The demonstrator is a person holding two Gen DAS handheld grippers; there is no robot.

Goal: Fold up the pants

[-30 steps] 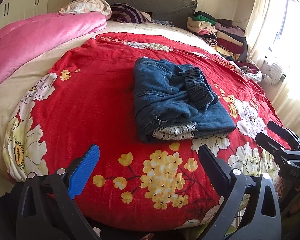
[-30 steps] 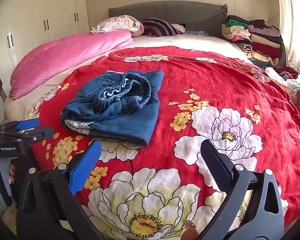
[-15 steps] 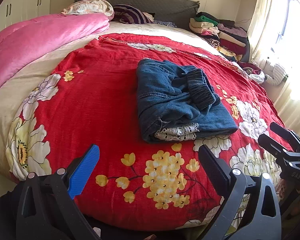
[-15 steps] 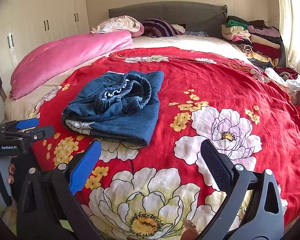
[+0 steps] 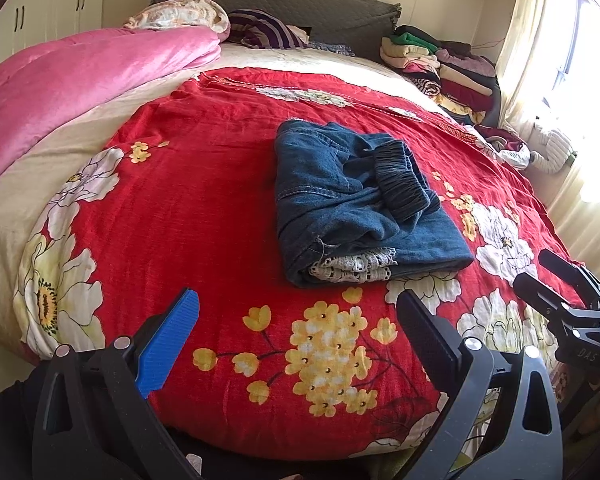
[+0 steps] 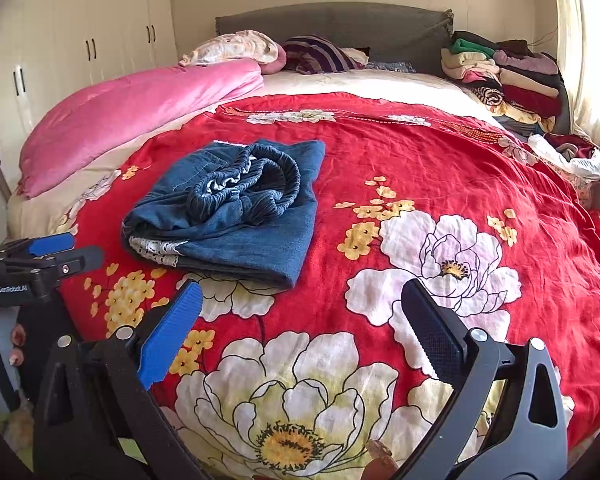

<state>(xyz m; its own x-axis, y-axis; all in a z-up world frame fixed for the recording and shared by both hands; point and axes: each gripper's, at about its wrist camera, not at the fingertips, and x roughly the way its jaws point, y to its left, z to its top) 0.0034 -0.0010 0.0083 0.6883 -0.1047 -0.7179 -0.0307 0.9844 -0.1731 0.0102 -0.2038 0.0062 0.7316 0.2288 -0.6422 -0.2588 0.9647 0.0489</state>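
The blue denim pants lie folded into a compact bundle on the red floral bedspread, elastic waistband on top and white lace hem at the near edge. They also show in the right wrist view, to the left of centre. My left gripper is open and empty, near the bed's front edge, short of the pants. My right gripper is open and empty, over the bedspread to the right of the pants. Each gripper shows in the other's view, the right and the left.
A pink quilt lies along the bed's left side. Pillows and a grey headboard are at the back. A stack of folded clothes sits at the back right. White wardrobes stand left, curtains right.
Both grippers stay open and empty. The left wrist view has shifted slightly, so the pants sit a little more to the right and lower. The pants have not moved on the bed.
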